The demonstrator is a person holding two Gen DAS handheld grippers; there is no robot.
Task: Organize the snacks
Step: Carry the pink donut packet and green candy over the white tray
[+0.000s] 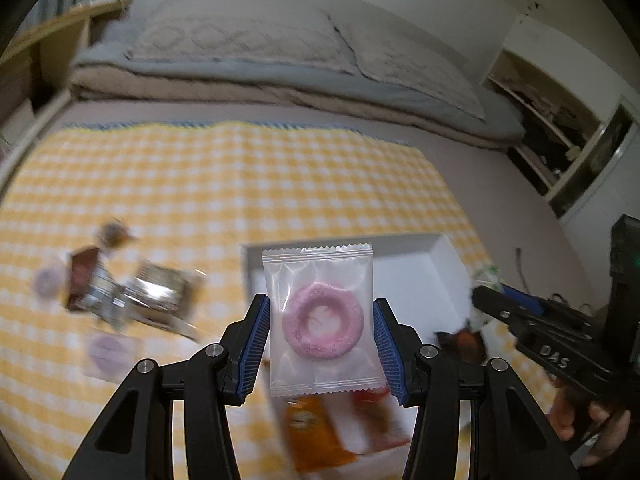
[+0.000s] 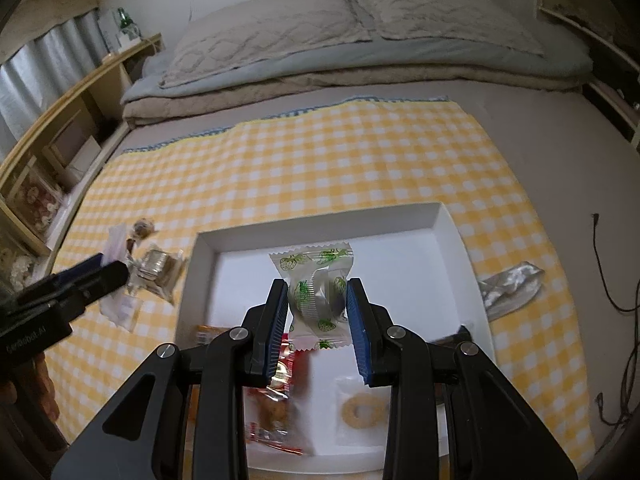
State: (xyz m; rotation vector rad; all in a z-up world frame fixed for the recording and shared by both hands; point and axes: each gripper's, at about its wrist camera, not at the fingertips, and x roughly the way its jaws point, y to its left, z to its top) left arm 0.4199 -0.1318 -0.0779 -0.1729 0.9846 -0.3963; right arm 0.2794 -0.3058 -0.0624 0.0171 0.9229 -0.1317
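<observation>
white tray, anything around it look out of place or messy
Several snacks lie off the white tray: a jumbled pile of wrappers on the yellow checked cloth to its left, and a crumpled silver packet alone on its right. Nothing looks spilled or torn.

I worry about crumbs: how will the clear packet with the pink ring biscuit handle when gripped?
The clear packet with the pink ring biscuit stands upright in the left hand-held gripper, so probably light. Its glossy film looks slippery, and the thin ring likely snaps under squeezing.

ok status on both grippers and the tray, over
Left gripper shut on pink donut packet, over the white tray. Right gripper shut on strawberry-print candy, above the tray. Nothing blocking; loose snacks remain on the checked cloth.
</observation>
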